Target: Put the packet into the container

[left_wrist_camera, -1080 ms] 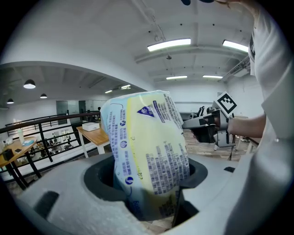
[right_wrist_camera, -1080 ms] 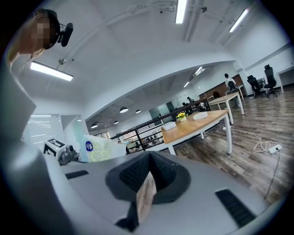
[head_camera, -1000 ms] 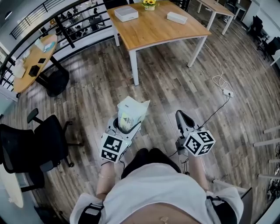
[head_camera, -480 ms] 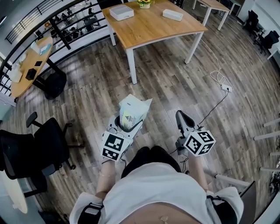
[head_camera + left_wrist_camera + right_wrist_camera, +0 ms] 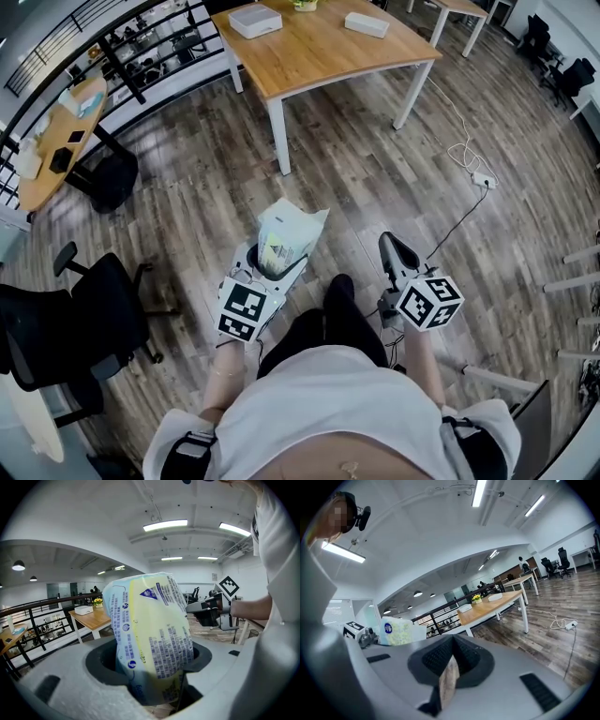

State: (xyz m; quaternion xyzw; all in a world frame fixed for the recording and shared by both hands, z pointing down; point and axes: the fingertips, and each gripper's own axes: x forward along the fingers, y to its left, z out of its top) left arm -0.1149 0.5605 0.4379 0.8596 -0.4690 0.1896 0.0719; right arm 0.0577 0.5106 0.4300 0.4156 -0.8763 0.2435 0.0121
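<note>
One packet: upright, lower end clamped between the left gripper's jaws
Right gripper: jaws pressed together, nothing between them
Wooden table: well ahead, across plank floor

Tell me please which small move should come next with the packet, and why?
Probably carry it forward toward the wooden table: the left gripper is clamped on the packet over the floor, and the only container-like things, two white boxes, sit on that table.

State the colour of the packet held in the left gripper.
Packet: pale yellow and white, blue print; left gripper view.
</note>
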